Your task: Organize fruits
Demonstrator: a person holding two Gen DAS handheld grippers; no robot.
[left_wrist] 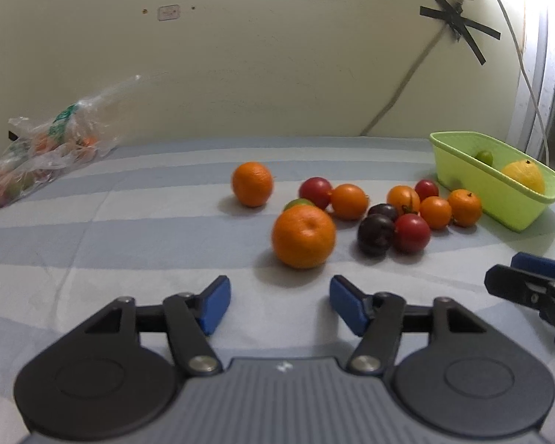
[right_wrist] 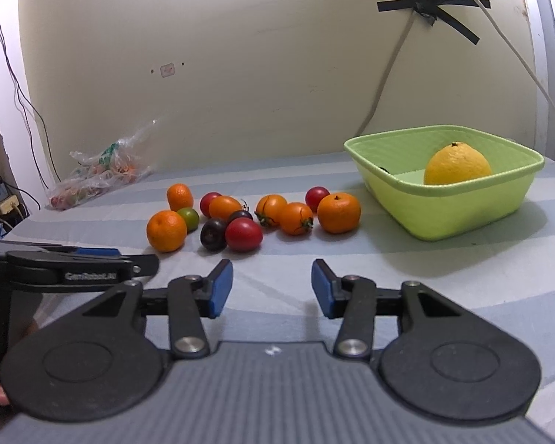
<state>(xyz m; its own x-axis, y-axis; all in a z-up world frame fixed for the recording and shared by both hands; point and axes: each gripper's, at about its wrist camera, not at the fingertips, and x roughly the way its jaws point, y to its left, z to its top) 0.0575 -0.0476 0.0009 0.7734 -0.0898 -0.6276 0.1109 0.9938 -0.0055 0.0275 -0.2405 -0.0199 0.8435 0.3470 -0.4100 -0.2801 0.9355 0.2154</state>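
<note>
Several loose fruits lie in a cluster on the striped cloth: oranges, red and orange tomatoes, dark plums, a small green fruit. My left gripper [left_wrist: 279, 301] is open and empty, just short of the nearest orange [left_wrist: 302, 236]. My right gripper [right_wrist: 272, 288] is open and empty, in front of the red tomato [right_wrist: 243, 234] and dark plum [right_wrist: 214, 235]. A light green basket [right_wrist: 462, 199] stands at the right and holds a yellow lemon [right_wrist: 457, 164]. In the left wrist view the basket [left_wrist: 473, 188] also shows a small green fruit [left_wrist: 484, 156].
A clear plastic bag [left_wrist: 44, 148] with more fruit lies at the back left by the wall. A cable taped with black tape [right_wrist: 429, 7] runs down the wall behind the basket. The right gripper's fingers [left_wrist: 529, 288] show at the left wrist view's right edge.
</note>
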